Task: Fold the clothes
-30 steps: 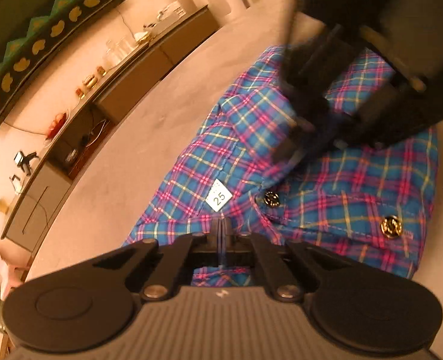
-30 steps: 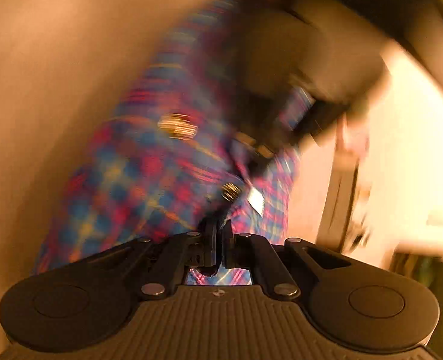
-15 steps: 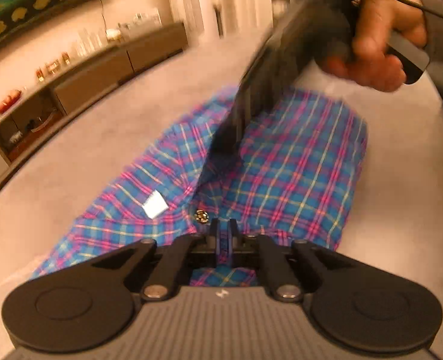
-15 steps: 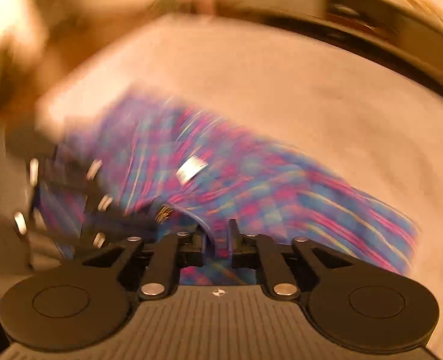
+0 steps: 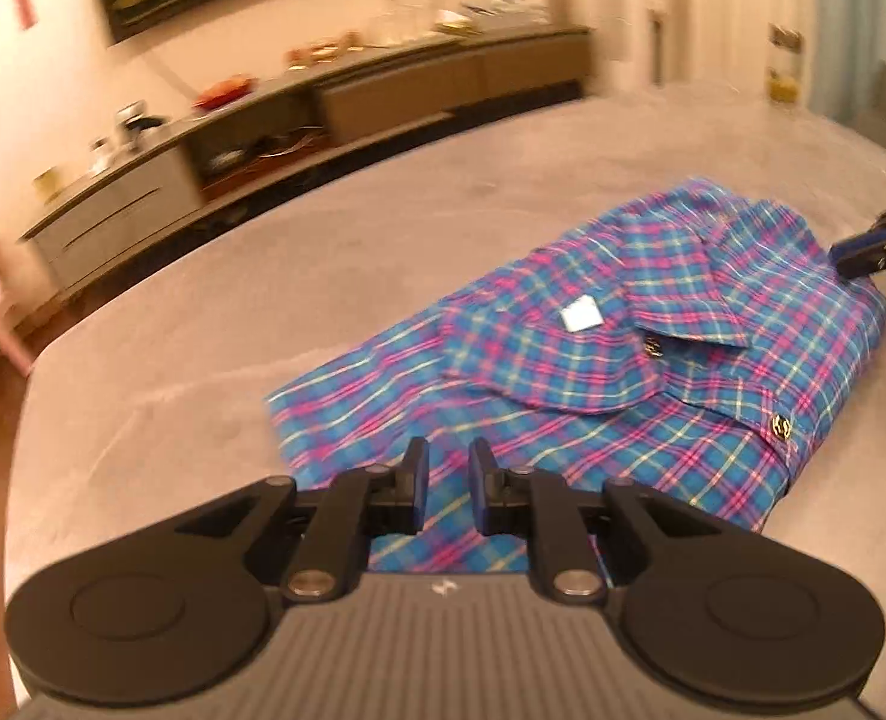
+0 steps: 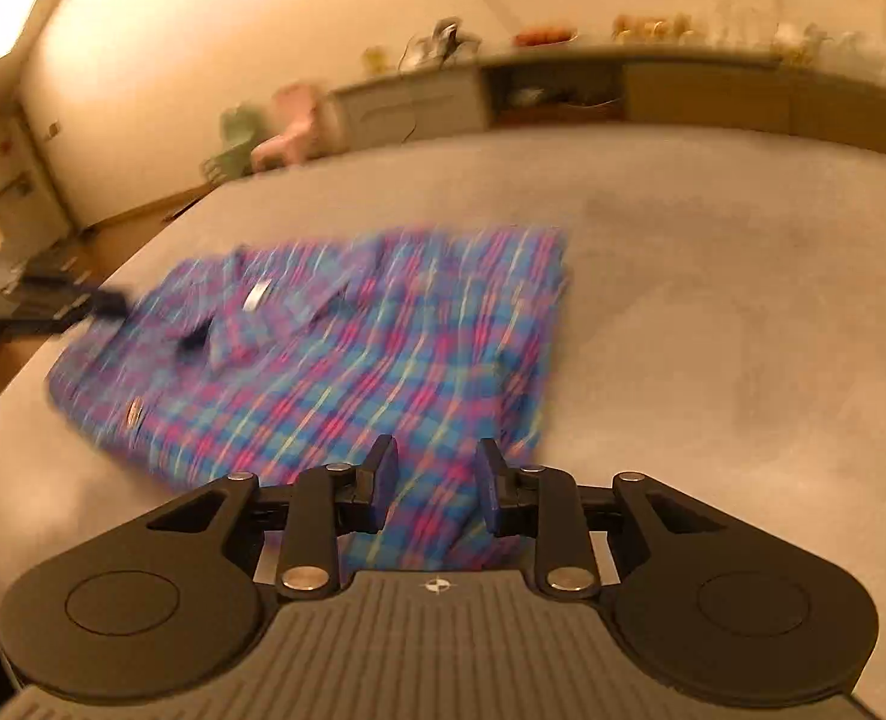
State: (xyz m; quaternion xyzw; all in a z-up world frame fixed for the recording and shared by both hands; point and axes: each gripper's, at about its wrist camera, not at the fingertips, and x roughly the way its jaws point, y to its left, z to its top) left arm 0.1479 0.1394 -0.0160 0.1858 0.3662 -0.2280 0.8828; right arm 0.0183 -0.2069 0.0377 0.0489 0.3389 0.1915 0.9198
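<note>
Shirt folded | left view: gold buttons sharp | right view: blurred

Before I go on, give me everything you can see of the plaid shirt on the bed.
The plaid shirt is a woven-looking check of blue, pink and yellow, lying folded into a rough rectangle on the grey bed cover. Its collar faces up, showing a white neck label and gold buttons. Neither gripper holds it.
</note>
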